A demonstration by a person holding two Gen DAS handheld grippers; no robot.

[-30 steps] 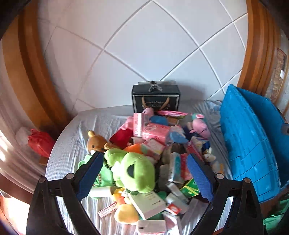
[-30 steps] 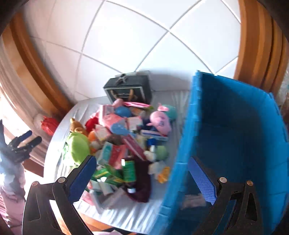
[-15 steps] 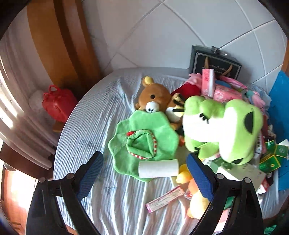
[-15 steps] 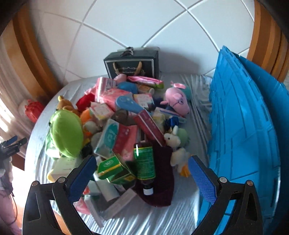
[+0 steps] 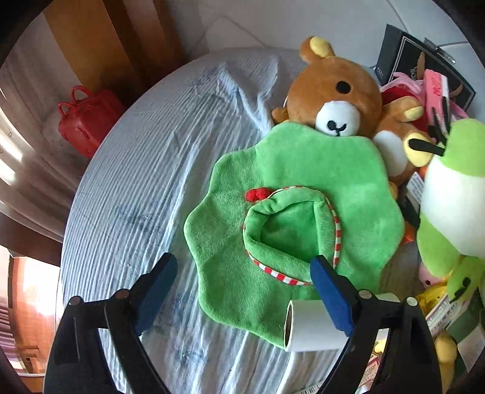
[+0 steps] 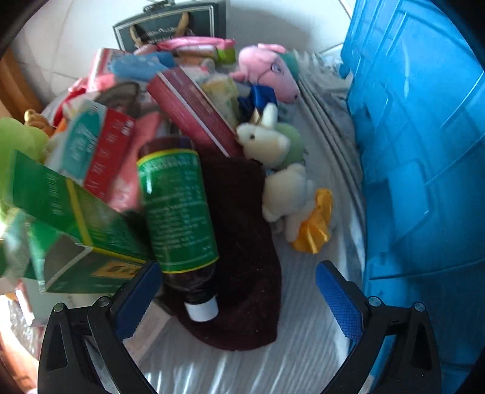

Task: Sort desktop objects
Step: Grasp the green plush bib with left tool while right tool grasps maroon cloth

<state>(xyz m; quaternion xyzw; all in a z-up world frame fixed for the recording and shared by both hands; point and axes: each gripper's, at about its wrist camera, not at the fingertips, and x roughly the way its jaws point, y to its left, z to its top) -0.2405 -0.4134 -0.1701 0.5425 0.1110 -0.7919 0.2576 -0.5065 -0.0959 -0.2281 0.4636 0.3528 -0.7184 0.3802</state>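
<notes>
My left gripper [image 5: 245,288] hangs low over a flat green plush pad [image 5: 291,224] with red-and-white striped trim. Its jaws are closing, the pad's near edge lies between them, and the pads do not press on it. A brown plush bear [image 5: 336,94] lies behind the pad, a green frog plush [image 5: 448,194] to the right, and a white roll [image 5: 312,327] by the right finger. My right gripper [image 6: 238,303] is open above a dark bottle with a green label [image 6: 178,218] lying on a maroon cloth [image 6: 242,257].
A blue crate [image 6: 424,151] stands along the right of the table. The pile holds a green carton [image 6: 69,212], a red box [image 6: 197,112], white plush animals [image 6: 272,145] and a pink pig plush [image 6: 269,72]. A black gift bag [image 6: 172,24] stands behind. A red bag [image 5: 88,121] sits on the floor.
Both grippers have dropped close to the table. The left view has swung left from the pile onto the green pad, and its jaws have narrowed. The right has closed in on the bottle.
</notes>
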